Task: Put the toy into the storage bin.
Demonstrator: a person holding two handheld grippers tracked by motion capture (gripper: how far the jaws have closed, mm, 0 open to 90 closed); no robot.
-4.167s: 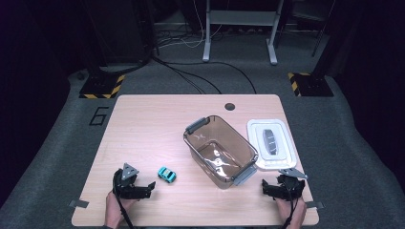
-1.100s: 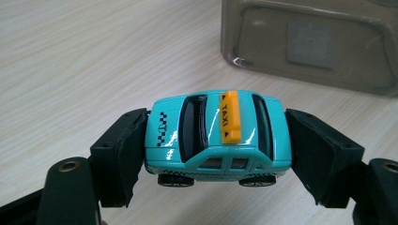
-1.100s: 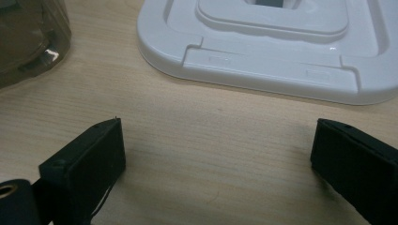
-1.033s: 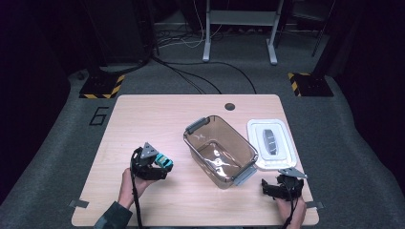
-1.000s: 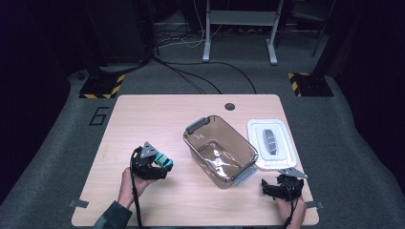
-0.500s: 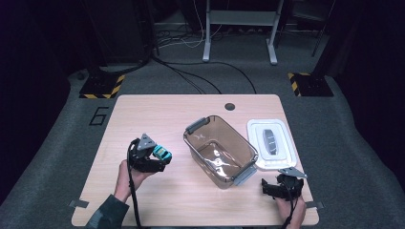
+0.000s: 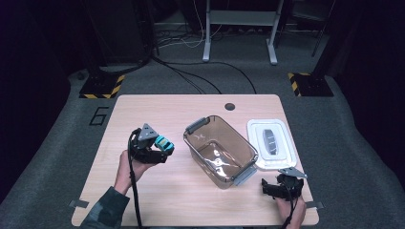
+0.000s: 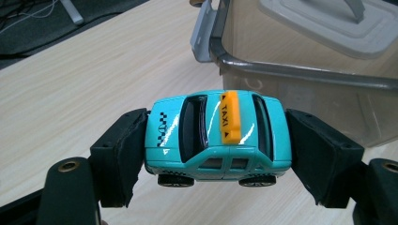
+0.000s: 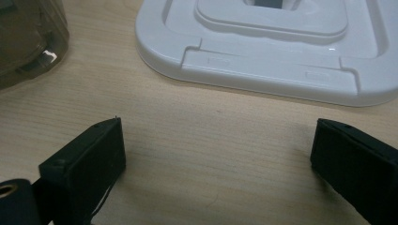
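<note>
Since a second ago your left gripper [image 7: 165, 147] has lifted the taxi car [image 8: 217, 133] off the counter [image 7: 162, 191], its fingers [image 8: 119, 154] closed on both ends. The car now hangs at nine o'clock of the brown box [image 7: 220, 150], ready to go in. Your right gripper [image 7: 265, 187] rests wide open, empty.

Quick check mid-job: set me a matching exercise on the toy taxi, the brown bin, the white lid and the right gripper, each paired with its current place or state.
Things:
1. toy taxi
2. brown bin
3. white lid
4. right gripper

States:
A. lies flat on the table, beside the bin
B. jaws open, nothing between them
C. clamped nose to tail in the left gripper
D. stands uncovered at mid-table

Pairs: 1-C, 2-D, 3-A, 4-B
</note>
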